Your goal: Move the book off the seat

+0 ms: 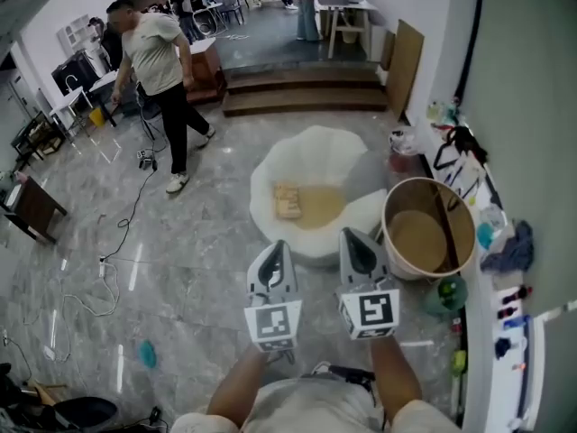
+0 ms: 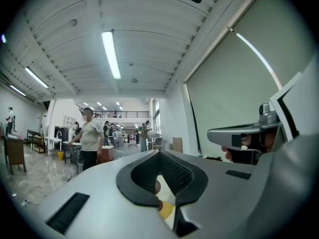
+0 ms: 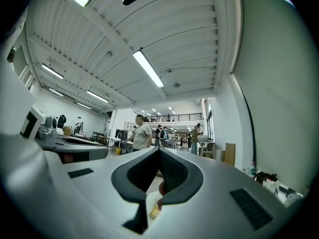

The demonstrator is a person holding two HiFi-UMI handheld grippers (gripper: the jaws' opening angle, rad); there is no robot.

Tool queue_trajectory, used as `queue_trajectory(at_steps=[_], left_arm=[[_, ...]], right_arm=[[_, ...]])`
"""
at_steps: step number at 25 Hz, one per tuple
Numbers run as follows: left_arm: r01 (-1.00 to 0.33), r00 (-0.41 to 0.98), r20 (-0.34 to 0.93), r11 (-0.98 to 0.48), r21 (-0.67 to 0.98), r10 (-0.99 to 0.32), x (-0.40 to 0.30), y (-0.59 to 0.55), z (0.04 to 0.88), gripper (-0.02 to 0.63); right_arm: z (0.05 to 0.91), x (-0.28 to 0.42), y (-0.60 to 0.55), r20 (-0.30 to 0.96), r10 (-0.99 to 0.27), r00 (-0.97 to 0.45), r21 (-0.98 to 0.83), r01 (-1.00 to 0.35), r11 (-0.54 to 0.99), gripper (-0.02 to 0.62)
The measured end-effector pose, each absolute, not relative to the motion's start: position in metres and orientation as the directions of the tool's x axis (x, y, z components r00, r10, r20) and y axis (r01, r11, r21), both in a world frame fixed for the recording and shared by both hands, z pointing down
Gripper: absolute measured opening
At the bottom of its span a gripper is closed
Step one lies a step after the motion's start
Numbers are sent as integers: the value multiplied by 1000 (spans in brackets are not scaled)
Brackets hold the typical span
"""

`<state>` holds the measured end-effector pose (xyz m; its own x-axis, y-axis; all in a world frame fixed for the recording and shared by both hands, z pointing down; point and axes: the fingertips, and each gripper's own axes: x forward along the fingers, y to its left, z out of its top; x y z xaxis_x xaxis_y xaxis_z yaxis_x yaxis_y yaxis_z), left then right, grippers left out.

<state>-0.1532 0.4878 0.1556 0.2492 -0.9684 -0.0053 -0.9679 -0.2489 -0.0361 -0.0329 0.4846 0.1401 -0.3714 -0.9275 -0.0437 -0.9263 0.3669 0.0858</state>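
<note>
Nearest, the grey left gripper [image 1: 279,249] and grey right gripper [image 1: 353,238] hover side by side just short of the white shell-shaped seat [image 1: 311,144], each with its jaws together on nothing. Going in closed could shove the small tan rectangular book [image 1: 288,201] deeper into the yellowish cushion [image 1: 326,207]. The book lies flat, left of centre, offering little edge.
</note>
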Motion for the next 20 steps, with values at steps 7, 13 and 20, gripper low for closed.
queue_trajectory(at_steps=[7, 13, 20], left_arm=[[-978, 202, 33, -203, -40, -979, -156, 470, 168, 2], [-979, 205, 27, -206, -13, -978, -168, 434, 172, 2], [-979, 205, 27, -205, -13, -978, -206, 365, 171, 2]], right_arm=[[143, -25, 459, -65, -920, -386, 43, -922, 384, 2], [150, -36, 423, -48, -921, -387, 63, -921, 384, 2], [148, -71, 360, -37, -927, -374, 84, -925, 370, 2]])
